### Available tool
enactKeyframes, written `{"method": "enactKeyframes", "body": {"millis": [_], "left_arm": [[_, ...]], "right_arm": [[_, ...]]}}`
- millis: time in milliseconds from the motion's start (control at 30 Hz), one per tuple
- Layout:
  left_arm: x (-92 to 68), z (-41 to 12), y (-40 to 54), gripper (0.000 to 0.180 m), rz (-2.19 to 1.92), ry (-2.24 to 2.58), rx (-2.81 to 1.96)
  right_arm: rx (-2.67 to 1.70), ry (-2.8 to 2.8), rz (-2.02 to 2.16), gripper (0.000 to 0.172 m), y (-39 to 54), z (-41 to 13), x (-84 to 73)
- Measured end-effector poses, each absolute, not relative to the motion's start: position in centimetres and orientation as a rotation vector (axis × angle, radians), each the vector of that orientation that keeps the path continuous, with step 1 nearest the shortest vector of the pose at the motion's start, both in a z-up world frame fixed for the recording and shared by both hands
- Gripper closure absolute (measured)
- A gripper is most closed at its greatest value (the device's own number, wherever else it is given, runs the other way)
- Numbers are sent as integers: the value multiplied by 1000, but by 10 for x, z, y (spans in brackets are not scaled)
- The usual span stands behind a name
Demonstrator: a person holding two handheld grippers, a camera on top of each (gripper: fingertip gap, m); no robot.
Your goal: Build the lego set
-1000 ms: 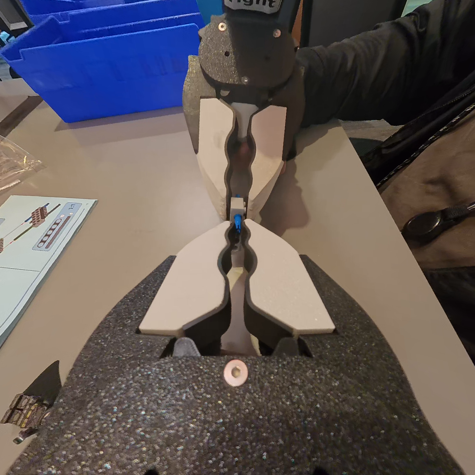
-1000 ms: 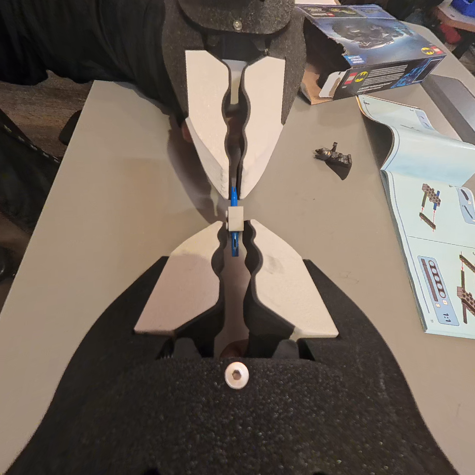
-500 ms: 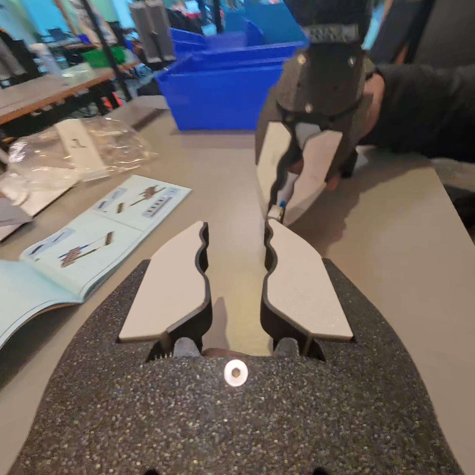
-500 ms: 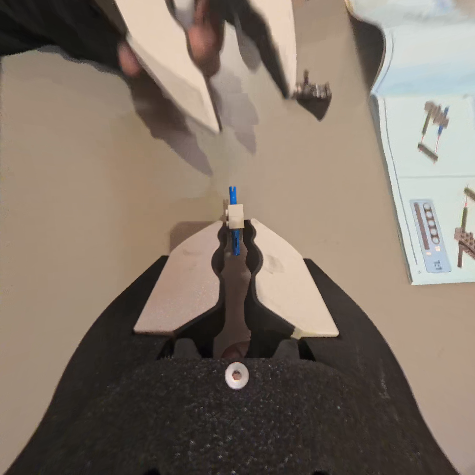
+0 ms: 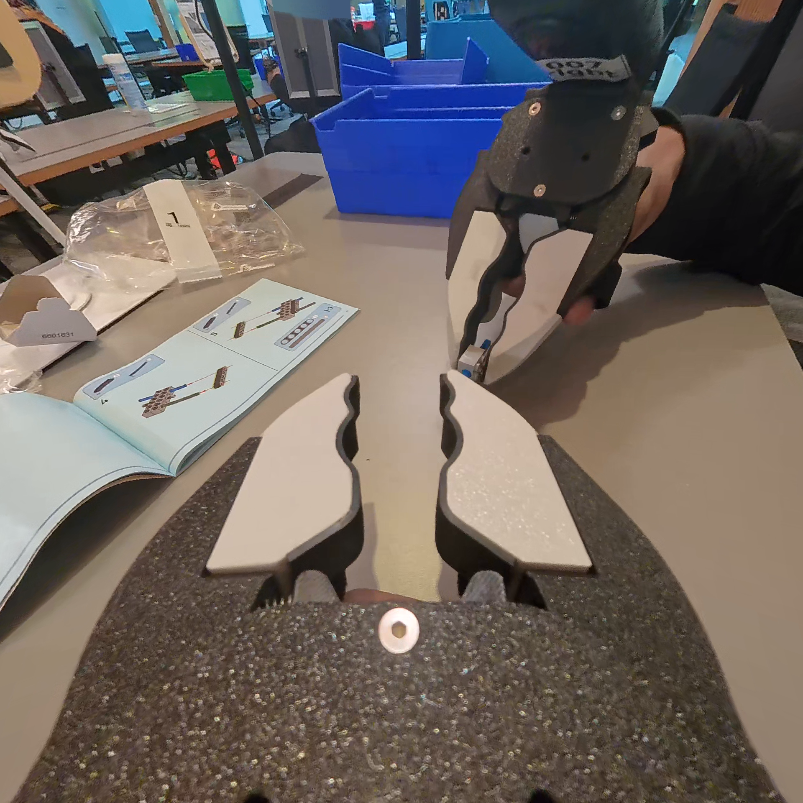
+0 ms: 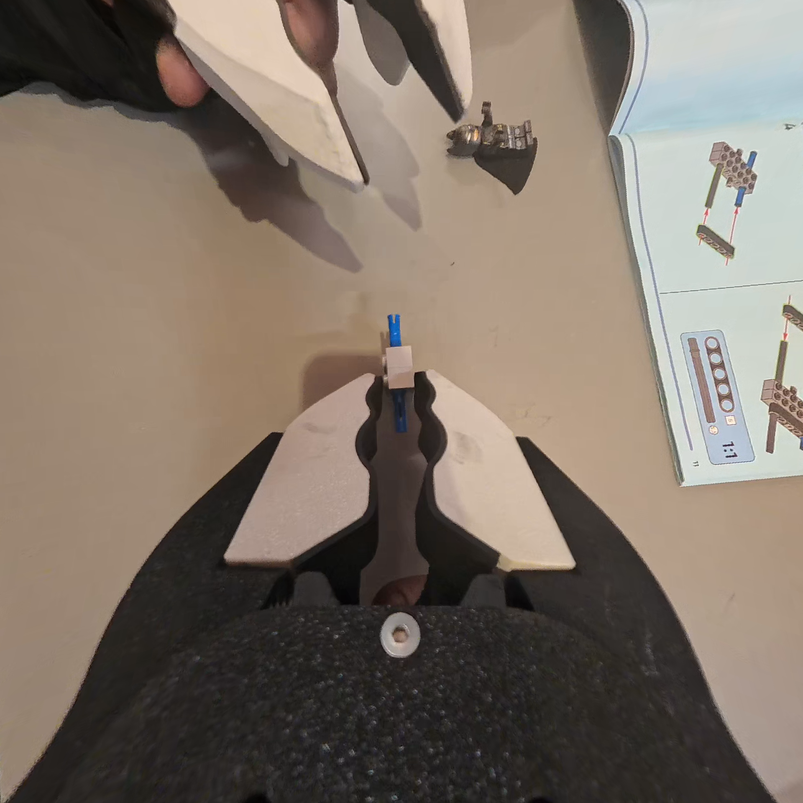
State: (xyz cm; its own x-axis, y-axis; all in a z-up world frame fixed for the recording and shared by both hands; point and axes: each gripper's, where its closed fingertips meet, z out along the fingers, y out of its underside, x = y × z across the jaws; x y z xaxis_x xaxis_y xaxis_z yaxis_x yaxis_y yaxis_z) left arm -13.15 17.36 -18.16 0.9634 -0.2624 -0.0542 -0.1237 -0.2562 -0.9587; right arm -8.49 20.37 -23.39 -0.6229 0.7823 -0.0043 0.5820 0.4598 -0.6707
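Observation:
My right gripper [image 6: 400, 377] is shut on a small grey brick [image 6: 400, 365] at its fingertips. A blue pin [image 6: 393, 330] runs through the brick and sticks out ahead and back between the fingers. In the left wrist view the right gripper [image 5: 473, 376] points down at the table with the same brick [image 5: 471, 363] at its tip. My left gripper [image 5: 399, 382] is open and empty, just left of that brick and apart from it. Its fingers [image 6: 304, 108] show at the top of the right wrist view, raised above the table.
An open instruction booklet [image 5: 174, 391] lies to the left and also shows in the right wrist view [image 6: 717, 260]. A dark caped minifigure [image 6: 495, 143] lies near it. Blue bins [image 5: 413, 143], a clear plastic bag [image 5: 174, 230] and white cardboard [image 5: 43, 321] lie farther back. Left tips to right tips: about 8 cm. About 10 cm separates my left fingertips from the dark caped minifigure [image 6: 495, 143].
My left gripper was shut on the blue pin's end, then opened, let go and drew back and aside. My right gripper keeps the brick with the pin in it.

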Motion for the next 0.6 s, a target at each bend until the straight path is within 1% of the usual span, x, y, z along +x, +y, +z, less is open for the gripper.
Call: {"method": "enactKeyframes", "body": {"millis": [167,433,600], "left_arm": [[-130,-182,174,145,-140,286,-1834],[-128,-178,174,145,-151,290,-1805],[-132,-165,173,140,-172,258,-1739]], "right_arm": [[-1159,-2375,939,150,204,-232,-87],[-1143,-2342,976,144,204,-227,-87],[-1137,-2324,1005,141,205,-222,-83]]}}
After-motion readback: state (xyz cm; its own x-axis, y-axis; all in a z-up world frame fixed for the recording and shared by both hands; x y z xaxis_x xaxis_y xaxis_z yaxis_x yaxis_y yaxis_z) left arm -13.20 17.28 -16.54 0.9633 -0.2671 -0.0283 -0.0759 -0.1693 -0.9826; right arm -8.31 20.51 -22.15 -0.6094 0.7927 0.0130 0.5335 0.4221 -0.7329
